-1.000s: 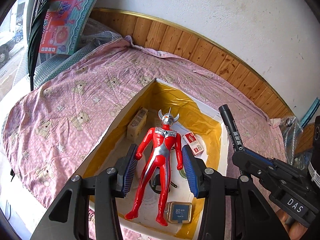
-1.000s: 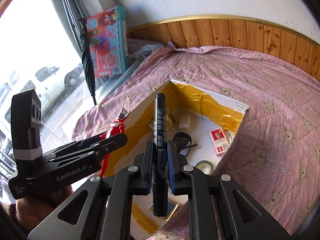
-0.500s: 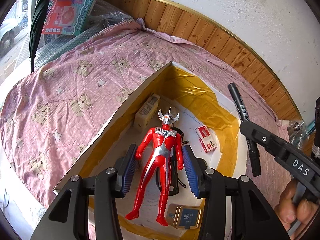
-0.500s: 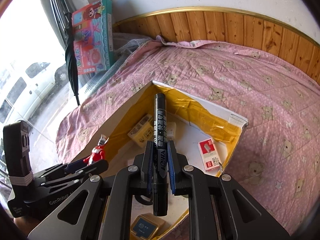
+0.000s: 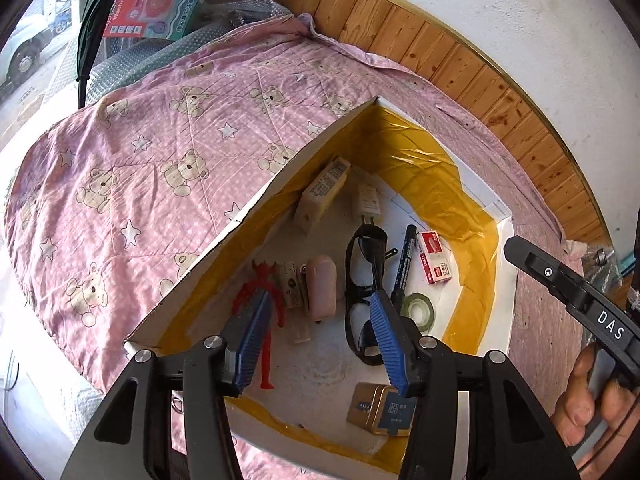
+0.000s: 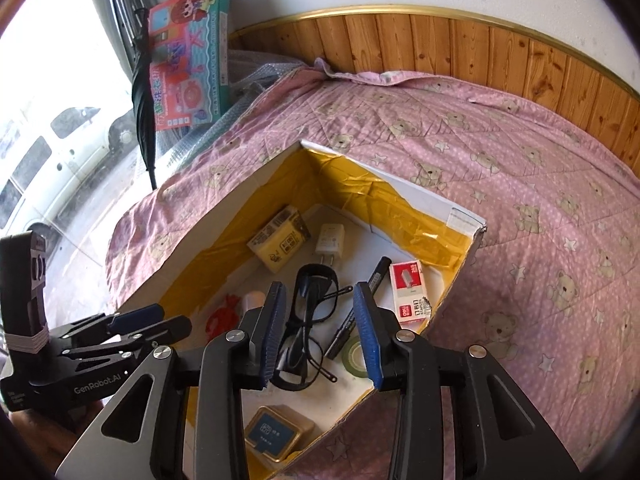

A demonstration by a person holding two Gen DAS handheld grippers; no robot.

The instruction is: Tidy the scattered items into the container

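Left wrist view: my left gripper (image 5: 316, 340) hangs over the white box (image 5: 505, 280), jaws wide, nothing between them. The red hero figure (image 5: 262, 312) lies on the box floor at the yellow-taped left wall, partly hidden behind my left pad. Beside it toward the box middle sit a pink stapler (image 5: 322, 288), black glasses (image 5: 366, 280), a black marker (image 5: 403, 266), a red staple box (image 5: 435, 256) and a green tape roll (image 5: 419, 309); a gold tin (image 5: 382, 408) lies at the near wall. I judge the box low-walled and open-topped so things can simply be let fall in. Right wrist view: my right gripper (image 6: 320, 336) is also spread wide and empty above the box, with the marker (image 6: 362, 306) lying between the glasses (image 6: 306, 328) and the staple box (image 6: 409, 298). On the pink bear quilt (image 6: 520, 200) around the box I see nothing loose, so the tidying looks close to done.
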